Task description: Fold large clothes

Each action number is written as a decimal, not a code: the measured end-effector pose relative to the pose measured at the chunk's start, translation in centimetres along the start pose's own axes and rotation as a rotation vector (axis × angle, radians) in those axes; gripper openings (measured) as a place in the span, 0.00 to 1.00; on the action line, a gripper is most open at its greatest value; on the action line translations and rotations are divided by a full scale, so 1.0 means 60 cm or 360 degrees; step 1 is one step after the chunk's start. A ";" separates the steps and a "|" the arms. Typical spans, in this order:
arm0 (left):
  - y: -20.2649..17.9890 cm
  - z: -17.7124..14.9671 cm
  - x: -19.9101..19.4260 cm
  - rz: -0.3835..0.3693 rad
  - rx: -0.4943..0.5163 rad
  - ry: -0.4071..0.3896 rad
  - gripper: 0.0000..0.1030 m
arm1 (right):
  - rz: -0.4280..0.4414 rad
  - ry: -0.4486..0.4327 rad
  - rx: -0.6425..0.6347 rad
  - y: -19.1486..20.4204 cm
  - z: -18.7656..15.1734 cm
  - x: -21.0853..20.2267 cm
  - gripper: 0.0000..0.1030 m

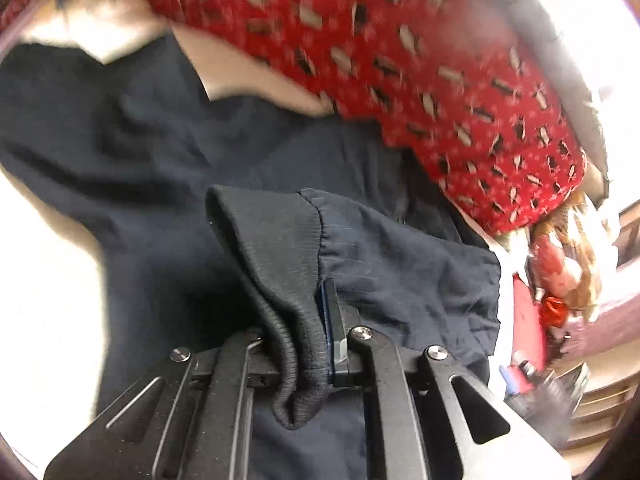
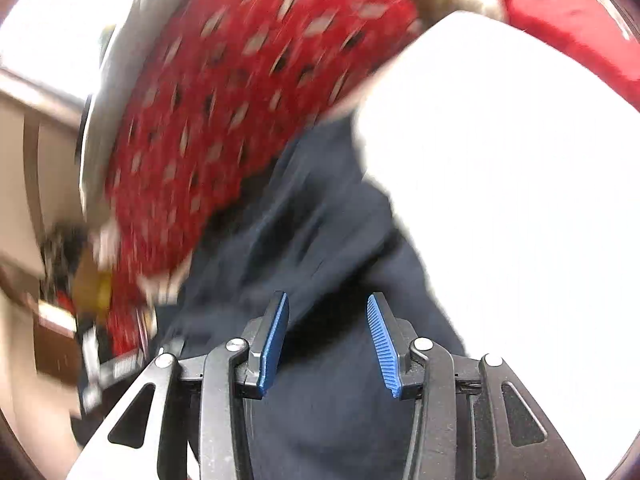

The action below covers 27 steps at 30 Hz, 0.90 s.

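Clearly the left gripper (image 1: 308, 344) is pinching the ribbed cuff (image 1: 276, 264) of a dark navy jacket (image 1: 160, 152), its jaws closed narrow so that the knit band is bunching between them and drooping over the near side. Gripping the cuff rather than loose cloth is probably giving the hand a firm, thick edge by which to carry the sleeve (image 1: 400, 264) across the body of the garment for a fold.

Meanwhile the right gripper (image 2: 328, 336) is hanging over another stretch of the same navy jacket (image 2: 312, 220), its blue ribbed pads (image 2: 382, 344) standing apart with nothing pressed between them; dark fabric is lying beneath the gap, and whether the tips are touching it cannot be told. The right-wrist view is smeared with blur, so fine detail there is unreliable.

The jacket is lying spread on a pale, overexposed surface (image 2: 500, 180), with one side running under or against a red patterned cloth (image 1: 400, 48) that is crossing the far side of both views. The fold itself is not yet made; the free hand is likely lining up on the garment's edge so both ends can be guided together.
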<state>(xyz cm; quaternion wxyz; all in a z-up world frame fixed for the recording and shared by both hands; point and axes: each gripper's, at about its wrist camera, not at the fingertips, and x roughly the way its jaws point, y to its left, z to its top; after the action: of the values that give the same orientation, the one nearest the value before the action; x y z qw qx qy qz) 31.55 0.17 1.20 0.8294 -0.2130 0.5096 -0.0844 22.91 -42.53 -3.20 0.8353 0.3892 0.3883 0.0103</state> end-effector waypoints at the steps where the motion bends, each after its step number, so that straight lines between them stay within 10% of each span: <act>1: 0.003 0.001 -0.007 0.0023 0.0006 -0.0023 0.09 | -0.0032 -0.0055 0.0040 -0.013 0.017 -0.003 0.47; 7: 0.030 0.012 -0.001 0.0017 -0.0056 0.0050 0.09 | -0.0025 0.0094 0.0073 -0.026 0.071 0.083 0.47; 9: 0.027 0.010 0.003 0.0007 -0.0058 0.0072 0.09 | -0.0046 0.0221 -0.0012 -0.011 0.067 0.115 0.36; 10: 0.026 0.007 0.002 -0.0025 -0.0060 0.0078 0.09 | -0.0099 0.0190 -0.0099 0.002 0.066 0.113 0.11; 14: 0.005 -0.003 0.032 0.0005 0.0017 0.0127 0.09 | -0.0094 -0.0109 -0.0149 0.001 0.065 0.042 0.02; 17: 0.004 -0.024 0.073 0.0127 0.0082 0.0233 0.09 | -0.0397 0.0055 -0.0194 -0.040 0.058 0.073 0.00; 19: 0.011 -0.031 0.065 0.0088 0.0090 0.0219 0.10 | -0.0347 0.0097 -0.0112 -0.067 0.059 0.076 0.00; 22: 0.018 -0.033 0.043 0.0006 0.0092 0.0223 0.12 | -0.0051 -0.0053 -0.0076 -0.037 0.082 0.037 0.11; 25: 0.028 -0.035 0.007 -0.0059 0.0074 0.0180 0.14 | -0.0081 -0.0072 -0.0143 0.000 0.104 0.052 0.48; 27: 0.039 -0.034 -0.016 -0.0091 0.0058 0.0125 0.16 | -0.0099 -0.0060 -0.0152 0.007 0.104 0.077 0.47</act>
<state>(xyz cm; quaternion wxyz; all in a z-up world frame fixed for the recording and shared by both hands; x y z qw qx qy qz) 29.13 2.07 0.19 0.8097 -0.2088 0.5338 -0.1256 30.36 -44.75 -3.41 0.8599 0.3368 0.3835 -0.0045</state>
